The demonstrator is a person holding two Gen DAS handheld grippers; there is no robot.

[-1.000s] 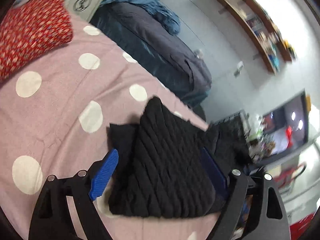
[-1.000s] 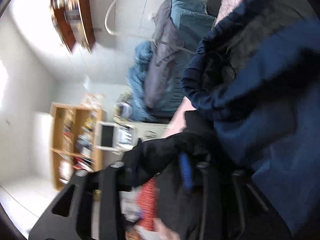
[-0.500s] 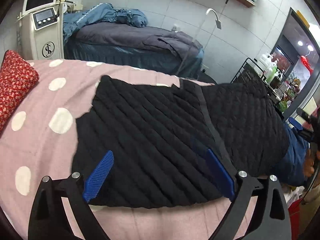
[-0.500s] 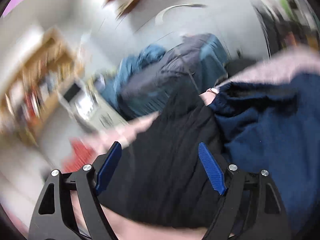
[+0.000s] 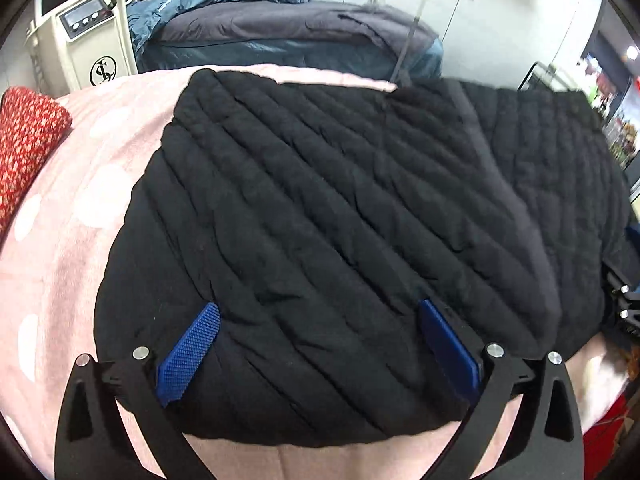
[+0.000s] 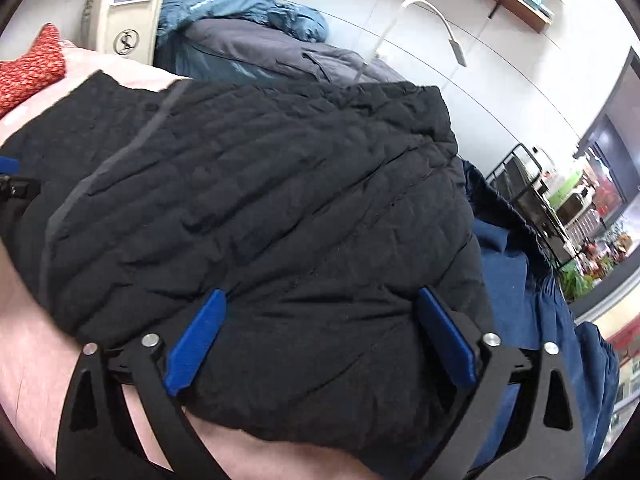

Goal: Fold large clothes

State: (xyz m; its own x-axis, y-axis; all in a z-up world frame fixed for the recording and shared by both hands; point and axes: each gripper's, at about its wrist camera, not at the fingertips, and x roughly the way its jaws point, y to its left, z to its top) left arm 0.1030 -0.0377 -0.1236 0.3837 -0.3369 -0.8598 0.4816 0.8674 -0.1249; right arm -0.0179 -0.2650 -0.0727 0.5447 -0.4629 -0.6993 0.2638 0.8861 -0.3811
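At the far left of my left wrist view, a red cushion with a small pale pattern (image 5: pixel 28 140) sits at the head of the bed, clear of the work. Beside it, the pink bedspread with pale polka dots (image 5: pixel 80 208) gives me a broad, soft surface. On it lies the black quilted jacket with diagonal stitching (image 5: pixel 340 220), spread flat with its hem toward me, likely so I can see its outline before choosing a fold line. My left gripper (image 5: pixel 316 344) hangs over the jacket's near left part; its jaws have just been opening and now stand spread wide, blue pads off the cloth and nothing pinched between them. Moving right, my right gripper (image 6: pixel 320 336) hovers over the jacket's near right part, its jaws likewise just opened and spread, gripping nothing. I judge that the jacket has been laid out and released, and folding proper is not yet begun. At the jacket's right edge a dark blue garment (image 6: pixel 532 300) lies partly beneath it, probably waiting its turn. Beyond the bed stand a cream-coloured machine with a small screen (image 6: pixel 128 8) and a second bed draped in grey and blue covers (image 6: pixel 256 40).
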